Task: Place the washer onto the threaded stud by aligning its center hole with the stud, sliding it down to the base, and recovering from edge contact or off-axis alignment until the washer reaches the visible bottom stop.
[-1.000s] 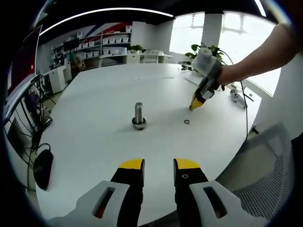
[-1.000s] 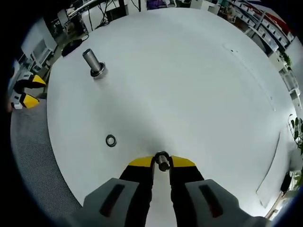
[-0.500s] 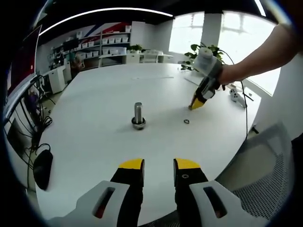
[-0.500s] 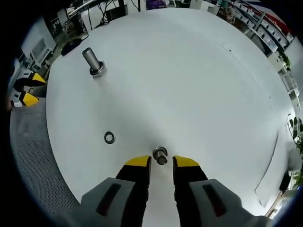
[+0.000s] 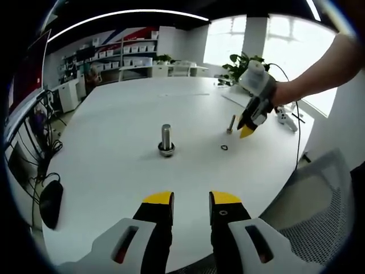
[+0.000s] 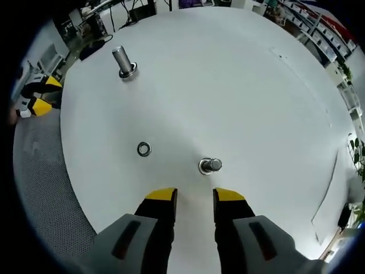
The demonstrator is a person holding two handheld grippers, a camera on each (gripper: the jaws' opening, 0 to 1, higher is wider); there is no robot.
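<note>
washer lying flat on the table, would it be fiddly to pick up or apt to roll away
The washer looks like a thin metal ring lying flat on the smooth white table, so the jaws would probably struggle to get under its edge, and it may skid when nudged. Flat as it lies, rolling seems unlikely unless it is tipped onto its rim. It is probably rigid and light.

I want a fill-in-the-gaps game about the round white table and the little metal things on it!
1. The loose washer lies flat on the white ______.
2. The number of upright studs standing on it is ______: the near stud and the far stud.
3. The jaws of the right tool are ______, holding nothing.
4. The washer lies between the two studs, closer to the ______ one.

Missing words: table; two; open; near
</note>
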